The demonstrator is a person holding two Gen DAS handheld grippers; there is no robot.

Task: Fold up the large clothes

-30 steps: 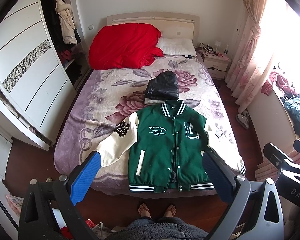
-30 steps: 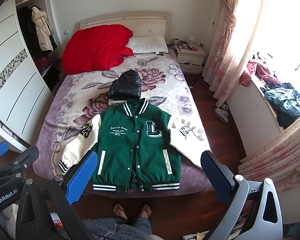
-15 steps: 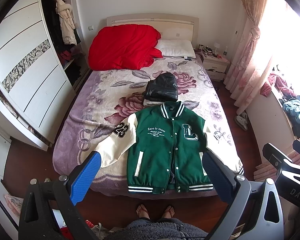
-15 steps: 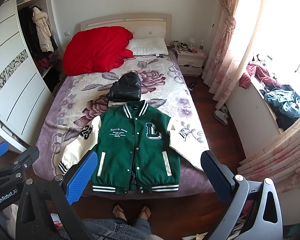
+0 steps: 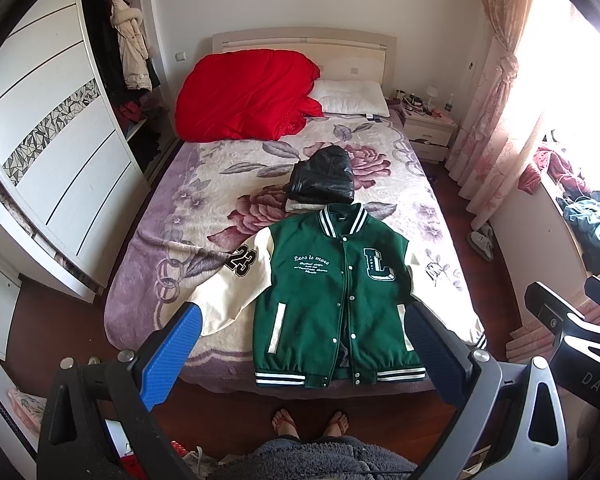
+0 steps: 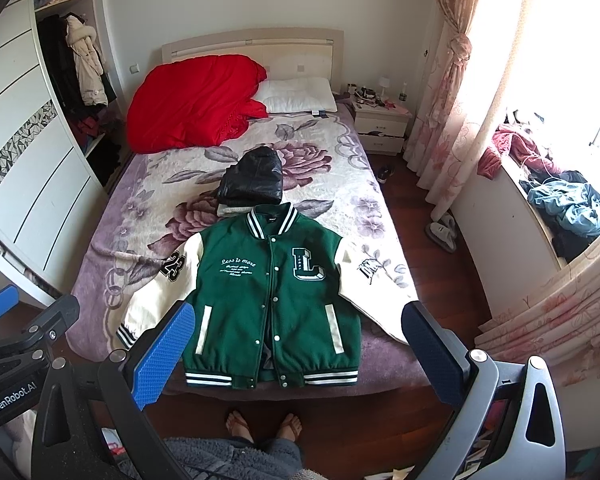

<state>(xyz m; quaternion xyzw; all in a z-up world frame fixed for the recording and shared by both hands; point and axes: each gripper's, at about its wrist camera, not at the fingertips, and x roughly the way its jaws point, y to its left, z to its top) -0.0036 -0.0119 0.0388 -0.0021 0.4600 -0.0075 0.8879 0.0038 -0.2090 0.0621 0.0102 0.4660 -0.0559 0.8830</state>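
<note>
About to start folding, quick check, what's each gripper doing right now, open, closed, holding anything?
Left gripper: open, holding nothing, raised clear of the green jacket.
Right gripper: open, holding nothing, also off the jacket.

You're standing in a home bedroom: a bed [image 5: 220, 216] with a pillow [image 5: 352, 96] and red quilt [image 5: 248, 96], a wardrobe [image 5: 52, 152], a nightstand [image 5: 428, 128], and pink curtains [image 6: 448, 92].
</note>
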